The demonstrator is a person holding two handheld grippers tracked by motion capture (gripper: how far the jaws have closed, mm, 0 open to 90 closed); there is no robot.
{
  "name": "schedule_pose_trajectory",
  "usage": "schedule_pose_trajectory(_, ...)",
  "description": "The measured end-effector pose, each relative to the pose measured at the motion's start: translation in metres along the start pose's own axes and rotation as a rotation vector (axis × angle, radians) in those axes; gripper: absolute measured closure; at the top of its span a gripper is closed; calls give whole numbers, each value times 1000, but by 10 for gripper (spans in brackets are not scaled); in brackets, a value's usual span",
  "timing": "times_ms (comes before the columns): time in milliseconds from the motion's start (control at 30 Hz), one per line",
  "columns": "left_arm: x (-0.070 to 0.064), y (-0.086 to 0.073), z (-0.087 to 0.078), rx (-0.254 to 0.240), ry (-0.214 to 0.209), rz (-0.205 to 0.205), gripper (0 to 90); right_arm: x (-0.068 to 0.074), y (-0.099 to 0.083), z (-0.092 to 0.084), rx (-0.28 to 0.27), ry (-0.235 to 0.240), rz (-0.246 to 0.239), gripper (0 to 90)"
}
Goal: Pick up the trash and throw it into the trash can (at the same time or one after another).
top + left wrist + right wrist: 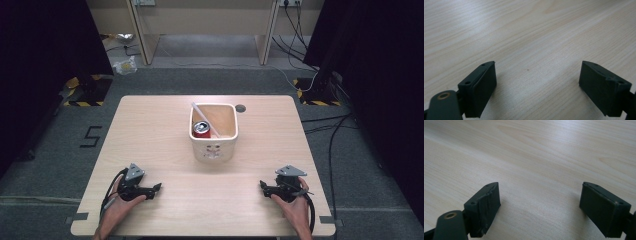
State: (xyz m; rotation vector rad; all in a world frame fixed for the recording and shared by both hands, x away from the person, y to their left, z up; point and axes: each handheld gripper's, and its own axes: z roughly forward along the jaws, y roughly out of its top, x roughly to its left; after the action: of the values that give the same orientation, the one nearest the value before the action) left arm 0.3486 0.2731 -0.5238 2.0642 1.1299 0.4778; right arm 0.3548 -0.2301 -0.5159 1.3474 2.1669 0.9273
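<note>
both grippers rested on the worktop (165, 125) near the person, the left gripper (159, 187) and right gripper (261, 185) spread wide with nothing held. the red can (202, 129) and straw (206, 120) sat in the white bin (214, 150), well apart. a careless reach could probably tip the light bin or knock the straw out.

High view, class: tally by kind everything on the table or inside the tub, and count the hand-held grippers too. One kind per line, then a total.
White tub: 1
Red can, inside the tub: 1
White straw, leaning in the tub: 1
Grippers: 2, the left gripper and the right gripper, both with jaws open
Total: 5
</note>
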Motion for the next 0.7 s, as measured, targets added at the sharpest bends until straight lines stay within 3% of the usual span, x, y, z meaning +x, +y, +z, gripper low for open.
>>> schedule_pose_trajectory(700, 0, 0, 0, -1, 1, 0, 135, 4, -1, 0, 10, -12, 4, 127)
